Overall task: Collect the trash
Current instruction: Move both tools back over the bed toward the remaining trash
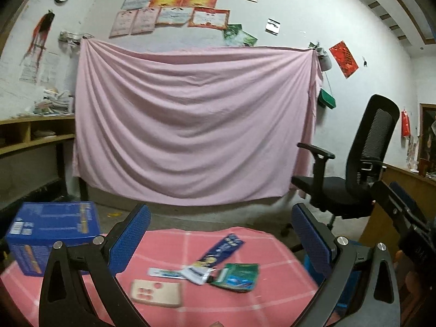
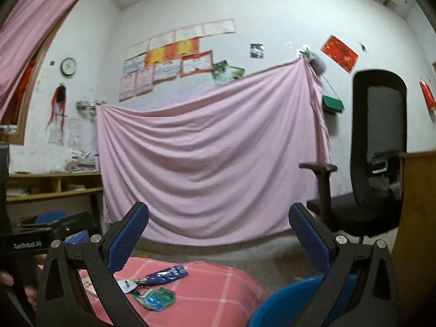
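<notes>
I see a table under a pink checked cloth [image 1: 245,248], a pink sheet [image 1: 190,122] hung on the wall behind, and an office chair [image 1: 362,163] to the right. The wrappers [image 1: 218,261] lie mid-cloth beside a blue box [image 1: 51,231]. My left claw [image 1: 220,242] and right claw [image 2: 218,242] gape wide, holding nothing.

At the lower left of your right wrist view, white lettering reading "GenRobot.AI" stands on the black body of the left gripper [image 2: 27,244]. The print on the blue box [image 1: 51,234], the wrappers [image 1: 220,245] and the wall certificates [image 1: 174,8] is too blurred to read.
</notes>
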`<state>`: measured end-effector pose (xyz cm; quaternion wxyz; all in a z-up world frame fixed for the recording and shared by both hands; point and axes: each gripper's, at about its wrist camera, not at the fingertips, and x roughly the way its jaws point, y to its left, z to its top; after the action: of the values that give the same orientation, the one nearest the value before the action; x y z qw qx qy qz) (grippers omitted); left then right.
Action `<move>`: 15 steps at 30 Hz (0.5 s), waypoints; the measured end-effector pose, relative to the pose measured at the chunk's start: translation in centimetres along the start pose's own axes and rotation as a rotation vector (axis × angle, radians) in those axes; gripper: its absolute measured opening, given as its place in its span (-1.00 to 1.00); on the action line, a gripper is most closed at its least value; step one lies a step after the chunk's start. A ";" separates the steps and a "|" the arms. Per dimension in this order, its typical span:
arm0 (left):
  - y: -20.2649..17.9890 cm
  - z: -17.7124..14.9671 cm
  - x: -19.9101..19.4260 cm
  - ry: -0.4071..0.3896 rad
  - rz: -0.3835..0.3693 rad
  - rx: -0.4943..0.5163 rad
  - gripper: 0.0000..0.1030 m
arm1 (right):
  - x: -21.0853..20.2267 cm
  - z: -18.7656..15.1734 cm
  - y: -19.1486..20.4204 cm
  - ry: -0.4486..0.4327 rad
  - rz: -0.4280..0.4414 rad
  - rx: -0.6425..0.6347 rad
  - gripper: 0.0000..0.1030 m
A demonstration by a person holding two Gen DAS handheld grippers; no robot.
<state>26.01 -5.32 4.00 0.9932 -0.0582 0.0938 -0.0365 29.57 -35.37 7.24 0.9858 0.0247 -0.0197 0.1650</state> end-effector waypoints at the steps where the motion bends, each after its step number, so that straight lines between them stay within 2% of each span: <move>1: 0.5 -0.1 -0.3 -0.002 0.007 0.002 0.96 | 0.1 0.0 0.4 -0.002 0.007 -0.006 1.00; 8: 3.9 -0.8 -1.7 0.002 0.053 0.045 0.96 | 1.0 -0.4 3.3 0.012 0.050 -0.059 1.00; 15: 7.1 -2.4 -1.9 0.084 0.046 0.007 0.96 | 2.7 -1.6 5.7 0.098 0.095 -0.104 1.00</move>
<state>24.12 1.60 1.16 0.9892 -0.0509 0.1367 -0.0162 30.33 -28.99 5.98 0.9766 -0.0358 0.0190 0.2113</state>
